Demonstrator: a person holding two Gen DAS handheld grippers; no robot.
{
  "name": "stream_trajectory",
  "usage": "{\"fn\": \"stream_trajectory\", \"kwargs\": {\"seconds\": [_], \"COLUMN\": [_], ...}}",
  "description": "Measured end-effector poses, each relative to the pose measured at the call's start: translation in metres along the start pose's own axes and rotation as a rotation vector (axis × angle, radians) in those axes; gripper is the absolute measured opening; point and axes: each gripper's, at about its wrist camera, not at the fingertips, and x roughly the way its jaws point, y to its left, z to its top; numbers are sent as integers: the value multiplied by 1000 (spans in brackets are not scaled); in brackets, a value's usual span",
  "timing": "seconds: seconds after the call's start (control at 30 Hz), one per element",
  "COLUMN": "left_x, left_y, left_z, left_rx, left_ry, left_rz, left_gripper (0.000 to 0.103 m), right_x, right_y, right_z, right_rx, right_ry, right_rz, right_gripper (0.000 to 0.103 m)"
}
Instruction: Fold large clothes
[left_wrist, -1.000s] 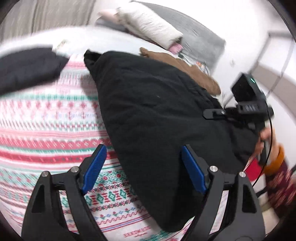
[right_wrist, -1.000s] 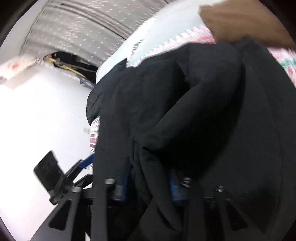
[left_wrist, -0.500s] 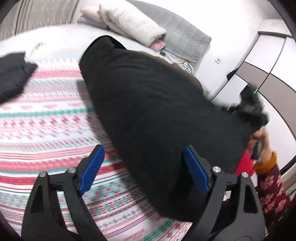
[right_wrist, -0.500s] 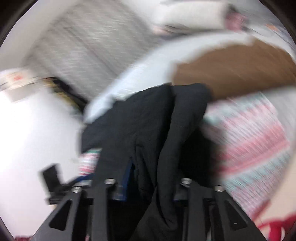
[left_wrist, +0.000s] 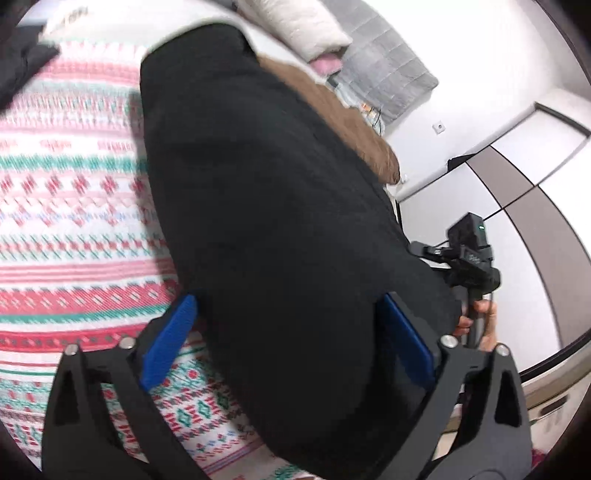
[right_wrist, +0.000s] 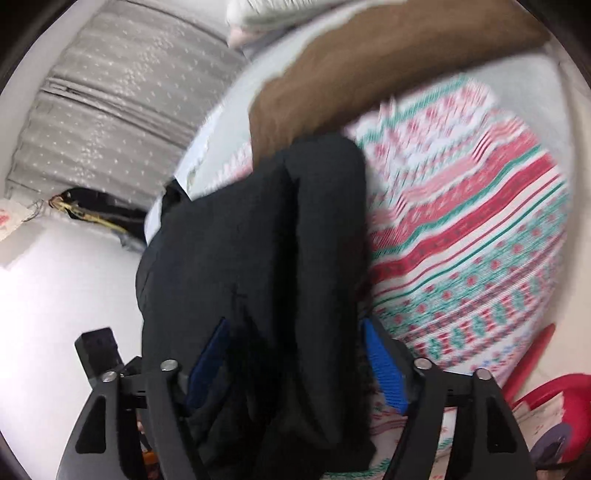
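We hold the left gripper (left_wrist: 286, 345) over the near end of the black garment (left_wrist: 266, 206); its jaws have just been opening and now stand wide, blue pads (left_wrist: 168, 343) clear of the cloth, which bulges up between them. Left tool: released. The right gripper (right_wrist: 295, 363) has likewise just been opening; the folded black bundle sits between its pads (right_wrist: 382, 369), with a visible gap on the right side. The left pad is half buried in cloth, so contact there cannot be ruled out, but we judge it let go.

The garment lies as a long folded strip on the patterned bedspread (left_wrist: 74, 206), running away from us toward the head of the bed.

Step in hand, as we read it: laying down the fold and letting go. To do it well, we back both tools straight out along the cloth, low, so the pads do not drag the top layer and spoil the crease seen in the right wrist view.

Edges and room: open bedspread lies to the left of the strip. Beyond, a brown garment (left_wrist: 332, 110) touches the black one's far side. Further still sit a pillow (left_wrist: 295, 26) and a grey quilted blanket (left_wrist: 388, 70). The bed's right edge is near, with white cabinet doors (left_wrist: 517, 177) behind.
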Motion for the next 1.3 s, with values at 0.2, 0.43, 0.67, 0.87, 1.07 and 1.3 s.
{"fn": "stream_trajectory", "kwargs": {"seconds": [0.2,0.43,0.67,0.87,1.07,1.3], "left_x": [29,-25,-93,-111,-98,-20], "left_y": [7,-21,3,17,-16,-3], "left_z": [4,2,-8,-5,34,83], "left_rx": [-60,34,144,199,349,425], "left_ry": [61,-85,-74,-139,-248,-192], "left_rz": [-31,-16,192,434,507,661], "left_gripper": [103,54,75,75,75,71], "right_x": [53,47,74,105,56,123], "right_y": [-15,29,99,106,191,221], "right_z": [2,-16,-21,-12,-9,4], "right_rx": [26,-54,-173,-166,-426,-383], "right_ry": [102,-34,39,39,-265,-204], "right_rz": [69,289,241,-9,-439,-77], "right_gripper": [84,49,60,78,78,78]}}
